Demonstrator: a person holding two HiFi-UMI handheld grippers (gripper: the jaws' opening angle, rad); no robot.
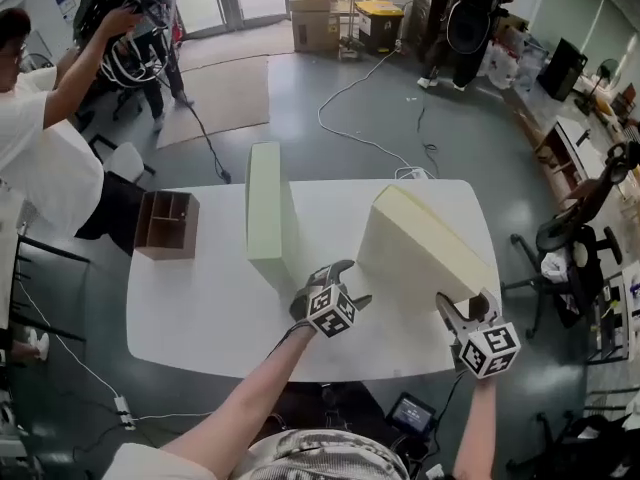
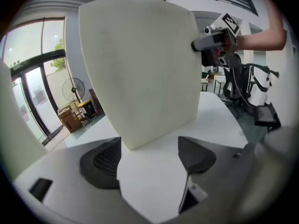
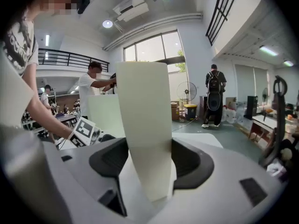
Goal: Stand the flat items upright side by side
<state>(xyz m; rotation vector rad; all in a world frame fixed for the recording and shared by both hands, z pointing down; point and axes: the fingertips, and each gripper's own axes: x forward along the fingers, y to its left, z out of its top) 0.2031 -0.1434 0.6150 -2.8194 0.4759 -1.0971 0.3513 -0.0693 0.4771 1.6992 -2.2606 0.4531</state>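
**Right gripper (image 3: 149, 160) clenched on the leaning foam slab (image 3: 145, 101): a slide or a topple was the worry**

Between that gripper's jaws, the slab's narrow edge filled the gap. Both dark pads (image 3: 191, 164) pressed its faces, so the hold was a real one, taken at the slab's raised near corner. In the head view the slab rested its lower edge on the white table (image 1: 200, 308) and tipped toward the right gripper's side, not yet upright.

Left gripper (image 2: 149, 157) was released and empty. Its jaws stood apart with bare tabletop between them, and the slab's bottom corner sat just ahead of them, untouched.

Beyond the left gripper, off to its left, the upright foam slab (image 1: 265, 203) stood on its own, apart from the leaning one.

Several things could have gone wrong, by my reading:

- **Slipping grip:** Foam gives under pressure, so a pinch at one corner might have let the slab twist or creep out of the pads.
- **Sliding base:** The tabletop looked smooth. The bottom edge might have skated away from the right gripper as the top was pushed up, since the open left gripper braced nothing.
- **Overshoot:** Pushing past vertical would have thrown the slab toward the upright one, which looked tall, thin and easy to knock flat.
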